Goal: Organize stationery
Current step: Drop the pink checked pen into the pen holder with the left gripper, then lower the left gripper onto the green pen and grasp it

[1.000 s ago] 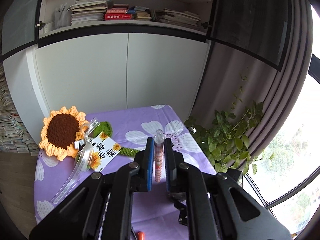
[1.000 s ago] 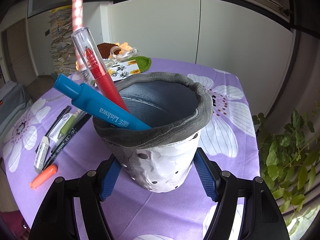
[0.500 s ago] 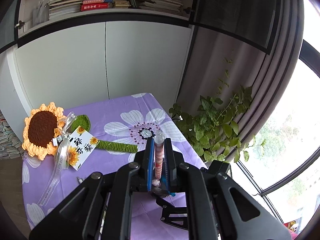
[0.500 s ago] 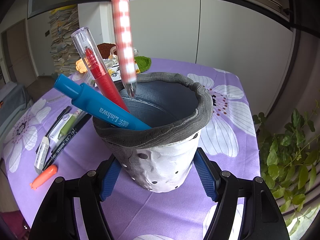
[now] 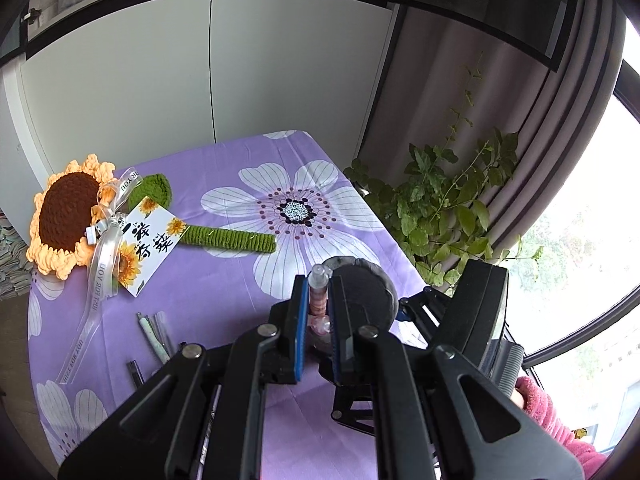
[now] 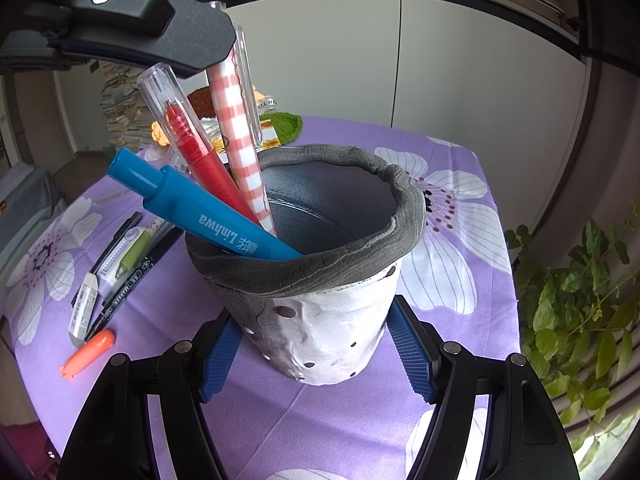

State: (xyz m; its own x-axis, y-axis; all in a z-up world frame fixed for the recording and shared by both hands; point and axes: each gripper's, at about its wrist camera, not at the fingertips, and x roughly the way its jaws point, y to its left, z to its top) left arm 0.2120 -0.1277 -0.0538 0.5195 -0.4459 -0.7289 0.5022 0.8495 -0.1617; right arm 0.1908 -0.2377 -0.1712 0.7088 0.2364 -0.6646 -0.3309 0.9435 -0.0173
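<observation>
Jaws of the left gripper are clamped on the checked pen, which has come down from above the pen holder until its tip sits inside the rim, beside the red pen and blue marker. Right gripper jaws grip the holder's sides near the table's right edge. Releasing looks next; several pens wait by the left edge.

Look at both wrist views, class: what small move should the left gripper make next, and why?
Probably open the left gripper and let go. Its jaws are shut on the checked pen, whose lower end already sits inside the pen holder beside the red pen and blue marker. The right gripper steadies the holder.
</observation>
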